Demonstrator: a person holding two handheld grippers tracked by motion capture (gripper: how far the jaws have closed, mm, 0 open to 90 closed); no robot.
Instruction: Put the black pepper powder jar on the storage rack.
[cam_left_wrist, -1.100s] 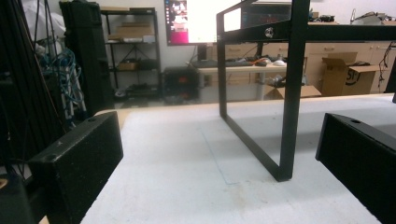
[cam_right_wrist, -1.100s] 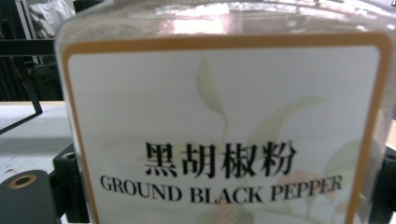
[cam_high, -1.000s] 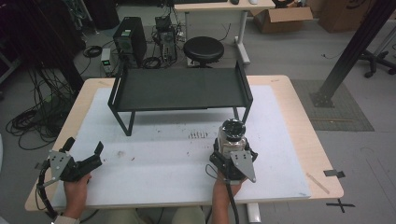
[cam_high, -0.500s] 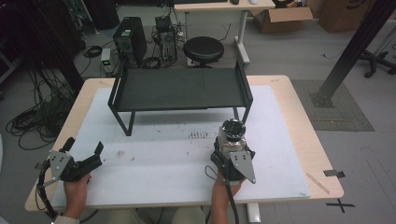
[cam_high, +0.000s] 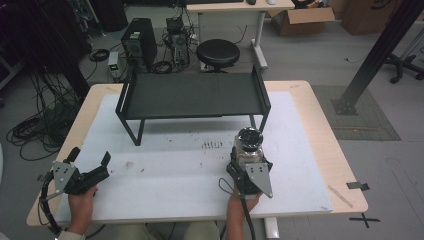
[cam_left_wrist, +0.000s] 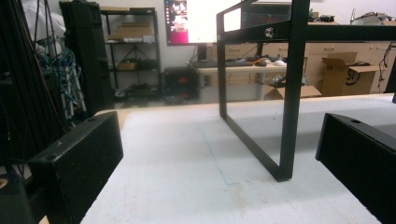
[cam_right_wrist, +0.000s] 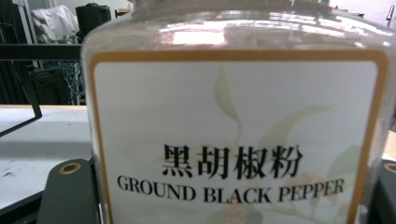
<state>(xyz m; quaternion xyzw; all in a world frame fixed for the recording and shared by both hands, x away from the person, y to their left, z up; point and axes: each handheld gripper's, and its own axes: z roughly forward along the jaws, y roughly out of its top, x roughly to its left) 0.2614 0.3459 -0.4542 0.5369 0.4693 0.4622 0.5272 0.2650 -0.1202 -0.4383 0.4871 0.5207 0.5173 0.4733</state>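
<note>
A person's right claw has just been closing its jaws around a jar of ground black pepper that stands on the white mat of the counter, right of centre and just in front of the black metal rack. A second earlier the jaws stood wide on either side of the jar; now they sit against its sides, and in the right gripper view the label of the jar looms large between the two black jaws, one at each lower corner. By all signs the grasp is made and the jar is ready to be lifted, perhaps toward the rack beyond it, though it still rests on the mat and nothing has left the counter yet.

The jar stands upright, its long axis vertical and its round clear cap facing the ceiling; the label faces the near edge, toward the person, with the printed words running level.

The left claw rests far off at the near left corner of the mat, jaws spread wide and holding nothing. In the left gripper view its two black jaws frame bare white mat and a leg of the rack, well apart from both. Beyond the far edge of the counter stand a black stool and a computer tower on the floor.
</note>
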